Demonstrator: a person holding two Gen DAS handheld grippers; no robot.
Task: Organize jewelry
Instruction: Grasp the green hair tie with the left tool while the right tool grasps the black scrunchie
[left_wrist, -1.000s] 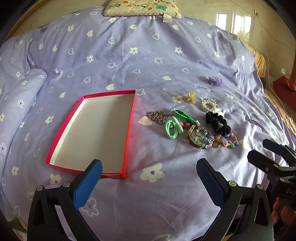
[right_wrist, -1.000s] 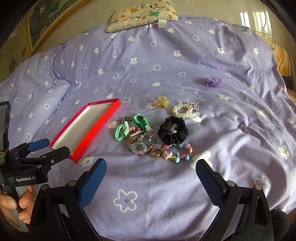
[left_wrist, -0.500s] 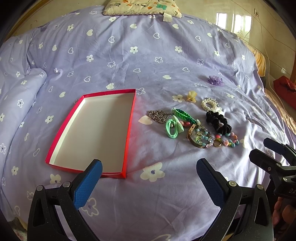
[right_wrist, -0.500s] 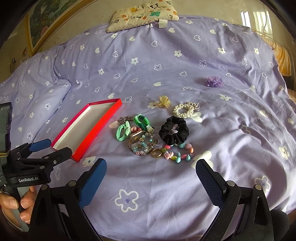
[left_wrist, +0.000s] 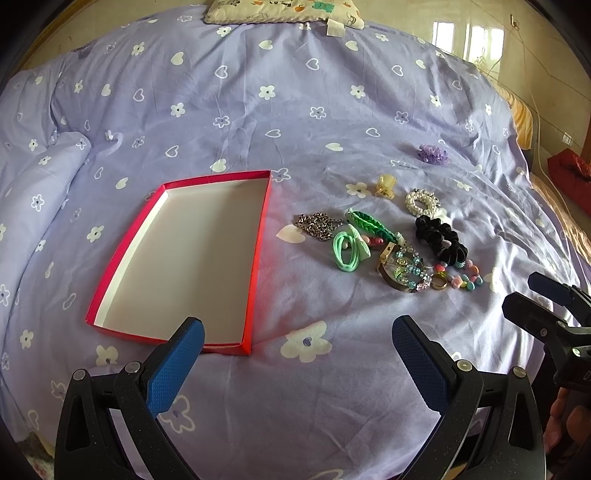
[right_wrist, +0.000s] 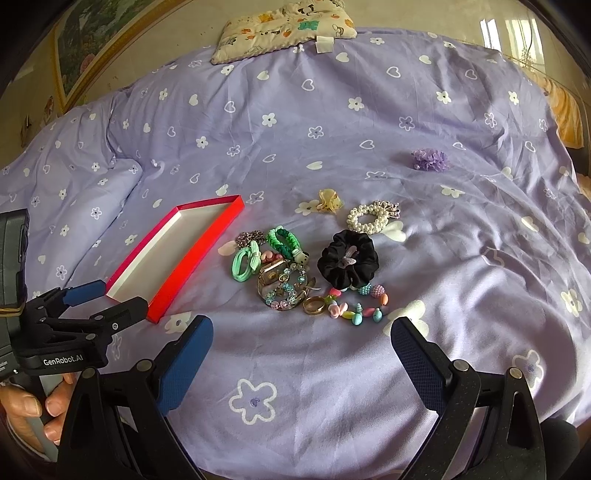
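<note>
An empty red box with a white inside (left_wrist: 192, 254) lies on the purple bedspread; it also shows in the right wrist view (right_wrist: 177, 254). To its right lies a cluster of jewelry: a silver chain (left_wrist: 317, 224), a mint hair tie (left_wrist: 347, 251), a green braided band (left_wrist: 369, 225), a beaded bracelet (right_wrist: 284, 286), a gold ring (right_wrist: 314, 305), a black scrunchie (right_wrist: 347, 262), a pearl band (right_wrist: 371, 218), a yellow clip (right_wrist: 330, 200) and a purple flower (right_wrist: 430, 159). My left gripper (left_wrist: 297, 356) is open and empty near the box's front edge. My right gripper (right_wrist: 301, 356) is open and empty in front of the cluster.
A patterned pillow (right_wrist: 284, 26) lies at the far end of the bed. A fold of the bedspread (left_wrist: 40, 177) bulges at the left. A red object (left_wrist: 569, 170) lies beyond the bed's right edge. A framed picture (right_wrist: 92, 44) hangs on the wall.
Both views have shifted slightly; the box and jewelry sit a little lower and nearer in the frames. Both grippers stay open and empty.
</note>
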